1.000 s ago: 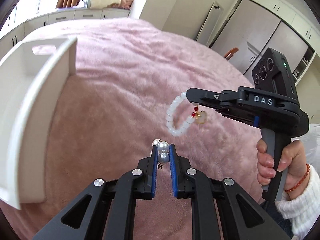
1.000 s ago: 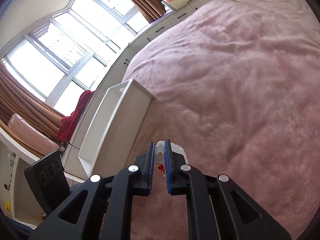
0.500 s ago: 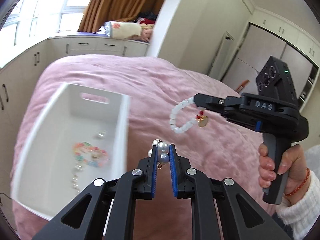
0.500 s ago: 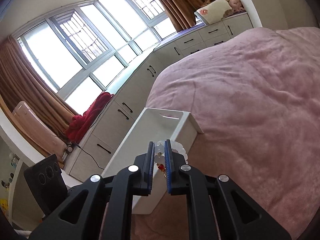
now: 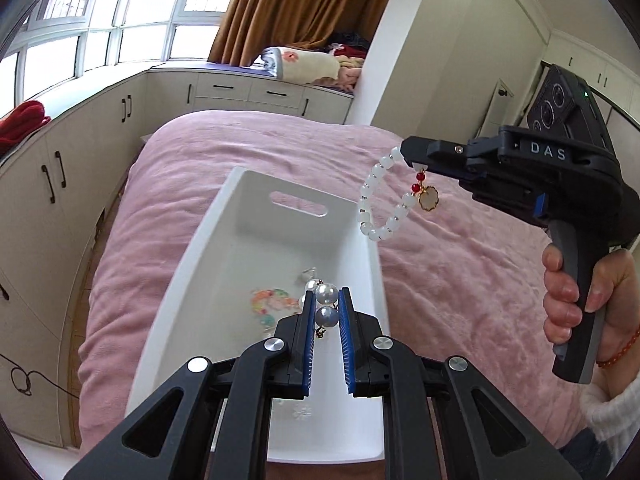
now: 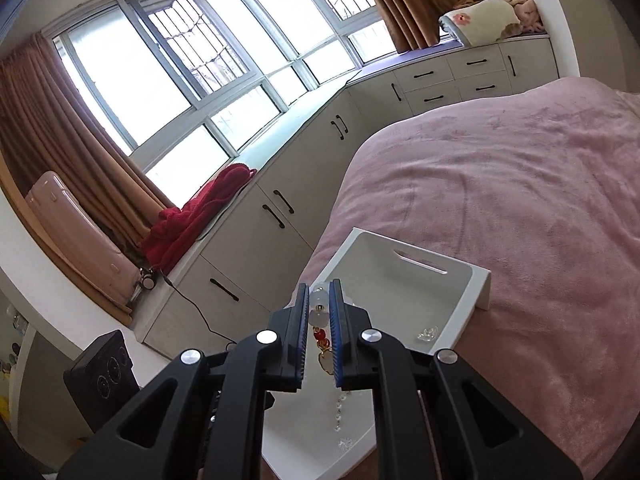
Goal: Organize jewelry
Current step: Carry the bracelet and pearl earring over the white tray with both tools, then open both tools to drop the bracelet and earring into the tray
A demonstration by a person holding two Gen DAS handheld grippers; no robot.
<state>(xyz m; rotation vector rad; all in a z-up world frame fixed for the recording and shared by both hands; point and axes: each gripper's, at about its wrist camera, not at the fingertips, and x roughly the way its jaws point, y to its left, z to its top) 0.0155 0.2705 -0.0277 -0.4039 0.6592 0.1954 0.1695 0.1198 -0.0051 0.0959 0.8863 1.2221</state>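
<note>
Pink bedspread (image 5: 460,280) fills the scene, and on it sits the long white tray (image 5: 192,280), its near end at the bed's edge, a handle slot in the far wall. Inside it: a pastel beaded piece (image 5: 266,300), a clear trinket (image 6: 427,333) and a thin crystal chain (image 6: 340,412). The floor is mostly bare toward the far end. The right gripper (image 5: 416,160), lettered "DAS", hovers over the tray's right rim, clamped on a white bead bracelet (image 5: 376,208) that dangles free with red beads and a gold-rimmed charm. The left gripper (image 5: 327,312) is narrowed on a pearl piece (image 5: 326,304), held above the tray's middle. Open bedspread lies to the right.
</note>
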